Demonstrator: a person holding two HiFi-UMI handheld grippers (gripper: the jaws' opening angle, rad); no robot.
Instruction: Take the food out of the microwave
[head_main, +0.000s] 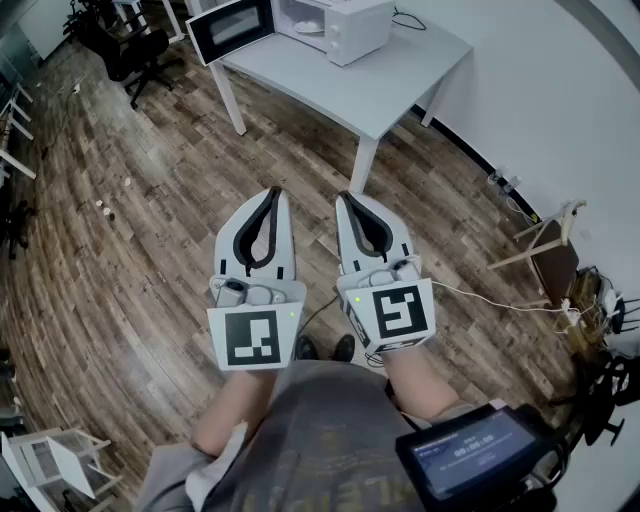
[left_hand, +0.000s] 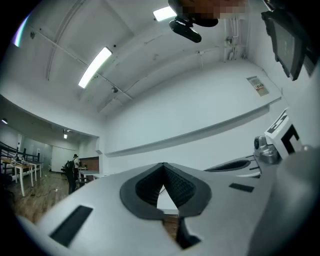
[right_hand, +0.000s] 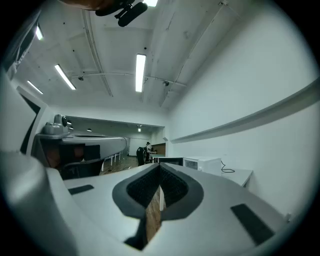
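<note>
The food cannot be seen yet. It should be inside the white microwave (head_main: 335, 25), top middle of the head view, whose door (head_main: 230, 28) hangs open. My guess is that it sits in a dish that may be hot and spill, so grab the rim and keep it flat. The microwave stands on a grey table (head_main: 400, 70). In the middle, well apart from it, the left gripper (head_main: 271, 193) and right gripper (head_main: 344, 198) are closed tight and hold nothing.
</note>
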